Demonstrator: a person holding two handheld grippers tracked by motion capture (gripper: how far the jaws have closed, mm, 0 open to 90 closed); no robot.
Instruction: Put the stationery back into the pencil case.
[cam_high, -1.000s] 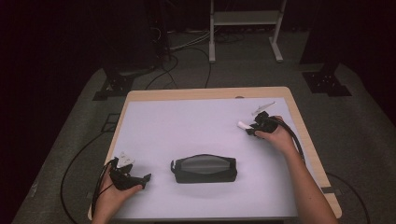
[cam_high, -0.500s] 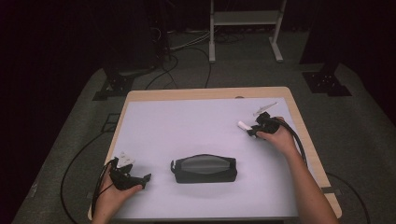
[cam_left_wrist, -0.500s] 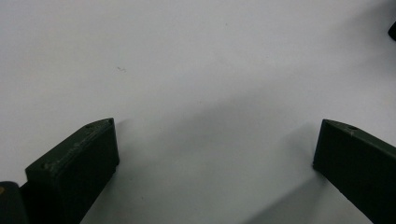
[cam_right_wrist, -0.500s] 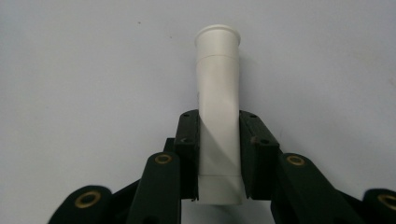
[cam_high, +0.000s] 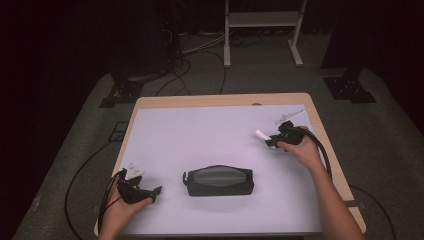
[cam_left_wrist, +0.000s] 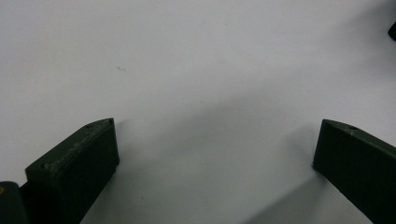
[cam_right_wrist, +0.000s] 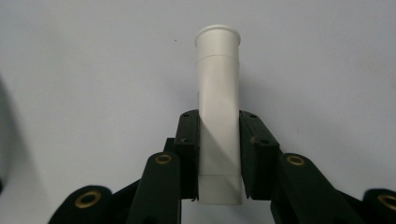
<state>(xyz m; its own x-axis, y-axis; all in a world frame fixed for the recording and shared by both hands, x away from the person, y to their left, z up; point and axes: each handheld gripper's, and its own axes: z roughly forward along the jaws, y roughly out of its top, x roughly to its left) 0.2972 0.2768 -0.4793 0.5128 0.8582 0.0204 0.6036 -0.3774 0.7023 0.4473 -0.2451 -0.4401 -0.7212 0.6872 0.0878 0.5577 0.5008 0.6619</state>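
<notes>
A dark zipped pouch (cam_high: 218, 180) lies flat in the near middle of the white table top (cam_high: 210, 135). My right gripper (cam_high: 270, 140) is at the right side of the table, shut on a white tube (cam_right_wrist: 218, 112) whose cap end sticks out past the jaws, just above the surface. The tube's cap (cam_high: 261, 135) points left toward the table's middle. My left gripper (cam_high: 152, 192) rests at the near left, left of the pouch, with its jaws wide apart over bare table and nothing between its fingers (cam_left_wrist: 79, 163).
A small clear object (cam_high: 289, 117) lies near the far right corner, behind the right gripper. Cables trail from both grippers over the table edges. A white metal stand (cam_high: 262, 20) and dark equipment feet sit on the floor beyond the table.
</notes>
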